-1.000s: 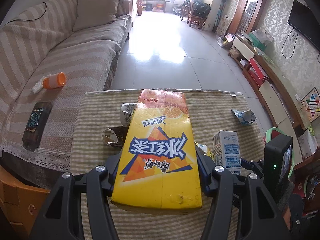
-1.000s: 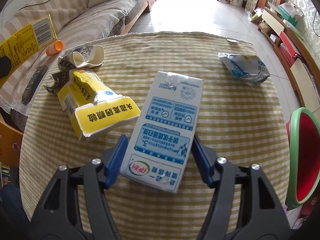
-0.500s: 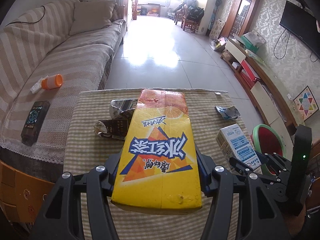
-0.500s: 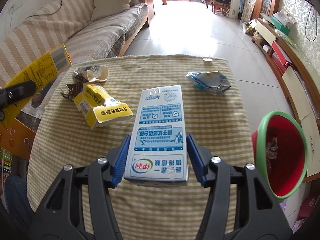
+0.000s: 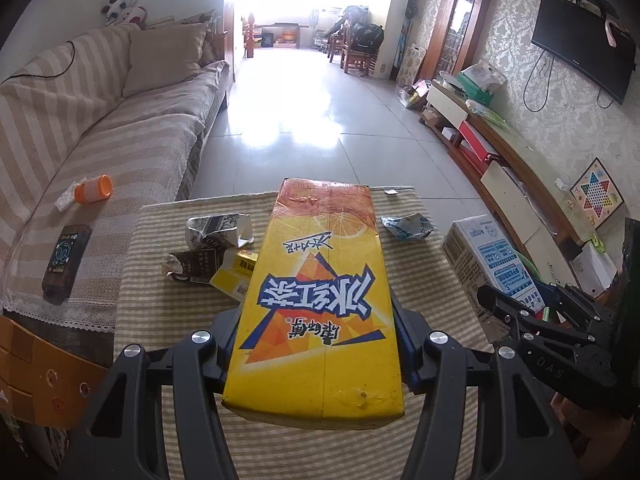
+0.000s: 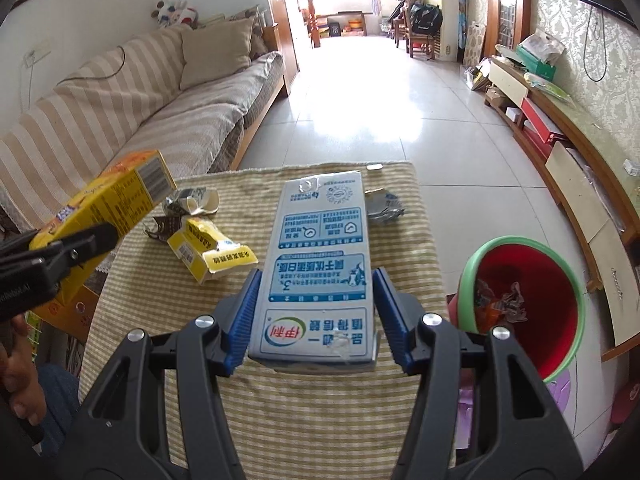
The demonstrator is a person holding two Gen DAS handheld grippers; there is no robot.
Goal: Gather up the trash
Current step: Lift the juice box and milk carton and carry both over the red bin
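We hold the left gripper [image 5: 316,344] clamped on a tall yellow iced-tea carton [image 5: 320,292], its blue pads pressed flat against both long sides, so the carton hangs clear above the striped tablecloth [image 5: 168,320]. The right gripper [image 6: 316,320] grips a white-and-blue milk carton [image 6: 320,256] in the same way, pads tight on its two sides, the carton lifted off the cloth and pointing away from us. Seen from the right wrist, the iced-tea carton sits off to the left, and a red bin with a green rim [image 6: 524,300] stands on the floor just beside the table's right edge, with some crumpled scraps already in its bottom. On the table we see more trash: a torn yellow box [image 6: 208,252], a crushed dark carton [image 5: 196,264] touching it, a crumpled paper cup [image 5: 220,230] just behind those, and a crumpled blue-and-white wrapper [image 5: 408,226] near the far right corner. On the striped sofa [image 5: 100,128] to the left lie an orange-capped bottle [image 5: 90,190] and a dark packet [image 5: 66,256]
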